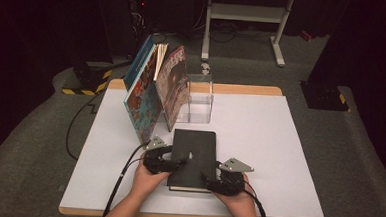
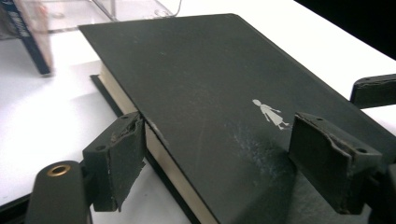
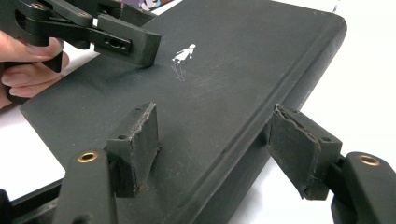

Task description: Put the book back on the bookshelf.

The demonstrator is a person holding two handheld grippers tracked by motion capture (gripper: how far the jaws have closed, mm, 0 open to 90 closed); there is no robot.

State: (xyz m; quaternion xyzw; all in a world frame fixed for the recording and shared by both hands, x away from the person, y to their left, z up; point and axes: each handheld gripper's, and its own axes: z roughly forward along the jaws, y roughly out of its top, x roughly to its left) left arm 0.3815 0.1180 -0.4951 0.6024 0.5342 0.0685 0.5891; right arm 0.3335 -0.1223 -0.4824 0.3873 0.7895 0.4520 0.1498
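Black book lies flat at the table's near middle. Your left gripper straddles its left page edge, jaws wide, no squeeze. Your right gripper brackets the near-right spine corner, jaws apart, not clamping.

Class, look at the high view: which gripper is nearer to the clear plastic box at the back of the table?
Left. The left gripper sits at the black book's left edge, closer to the clear box; the right gripper is at the book's near right corner.
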